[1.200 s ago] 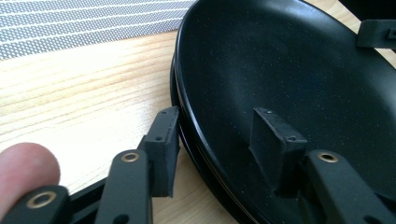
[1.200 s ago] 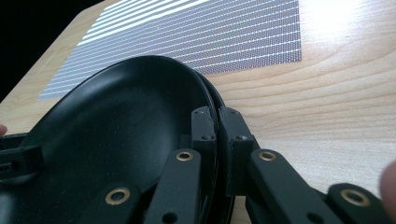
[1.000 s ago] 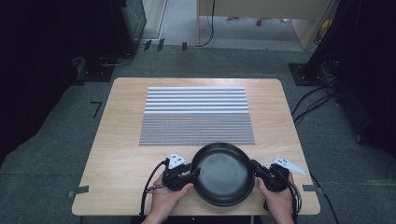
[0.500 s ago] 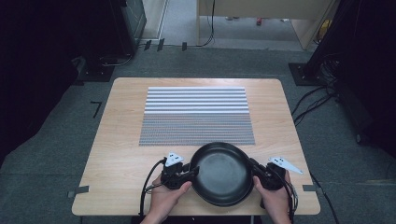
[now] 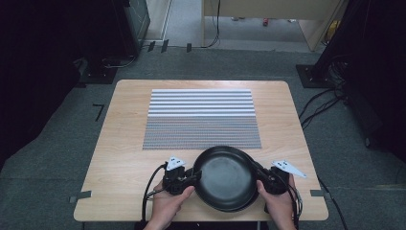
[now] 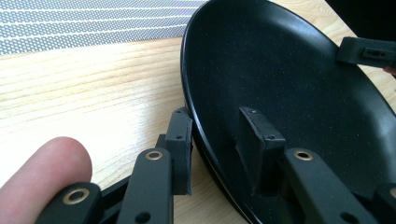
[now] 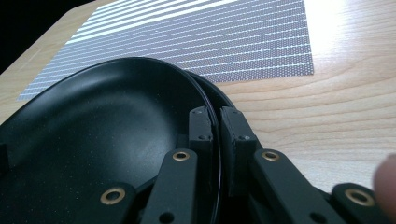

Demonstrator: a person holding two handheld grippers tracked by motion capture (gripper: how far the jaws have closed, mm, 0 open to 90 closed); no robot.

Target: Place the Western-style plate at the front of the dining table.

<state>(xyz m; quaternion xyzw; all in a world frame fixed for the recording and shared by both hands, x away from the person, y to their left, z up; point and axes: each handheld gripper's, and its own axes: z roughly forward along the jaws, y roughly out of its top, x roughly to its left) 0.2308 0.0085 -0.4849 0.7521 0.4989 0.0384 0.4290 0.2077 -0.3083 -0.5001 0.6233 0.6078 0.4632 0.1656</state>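
The right gripper (image 7: pixel 215 126) clamps the pan (image 5: pixel 225 178); the left gripper (image 6: pixel 219 140) has been closing astride its rim, seemingly not yet pressing.

Grey carpet floor (image 5: pixel 52 158); dark surroundings; cables (image 5: pixel 318 108) trailing.
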